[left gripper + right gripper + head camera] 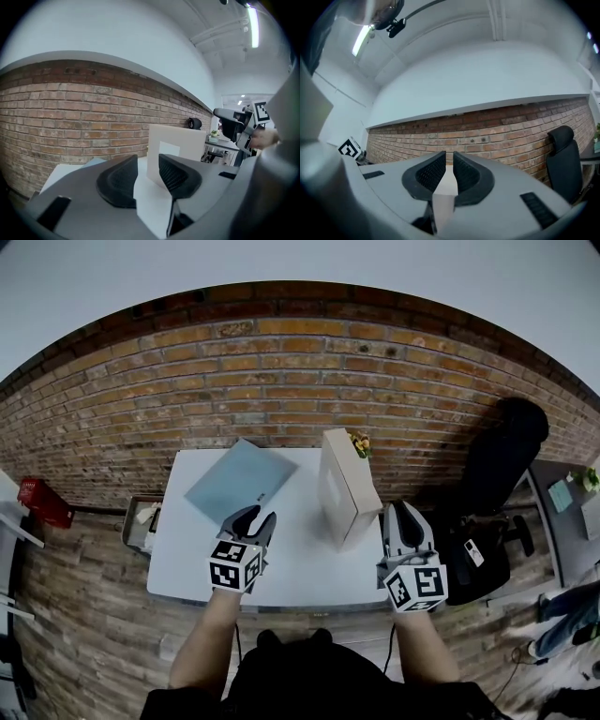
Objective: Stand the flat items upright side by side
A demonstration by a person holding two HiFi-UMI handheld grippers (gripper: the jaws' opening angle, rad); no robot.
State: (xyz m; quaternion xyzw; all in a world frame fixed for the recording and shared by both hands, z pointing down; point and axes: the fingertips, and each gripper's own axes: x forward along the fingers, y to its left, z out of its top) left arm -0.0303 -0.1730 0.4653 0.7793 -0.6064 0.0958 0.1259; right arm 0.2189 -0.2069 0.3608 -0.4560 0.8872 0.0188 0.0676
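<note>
White desk (309, 568): stands with its back edge against a brick wall (281, 381); wooden floor around it.
Grey-blue folder (241, 481): lies flat near the back left corner of the desk, turned askew to the edges.
White box (345, 488): stands upright on the right half of the desk, reaching back to the back edge, well apart from the folder.
Left gripper (255, 516): above the front left part of the desk, just in front of the folder; its jaws stand apart with only bare desk showing between them, and the box is ahead of it.
Right gripper (405, 512): at the front right corner of the desk, beside the box without touching it; jaws drawn almost together, nothing between them.
Black office chair (502, 465): right of the desk, by the wall.
</note>
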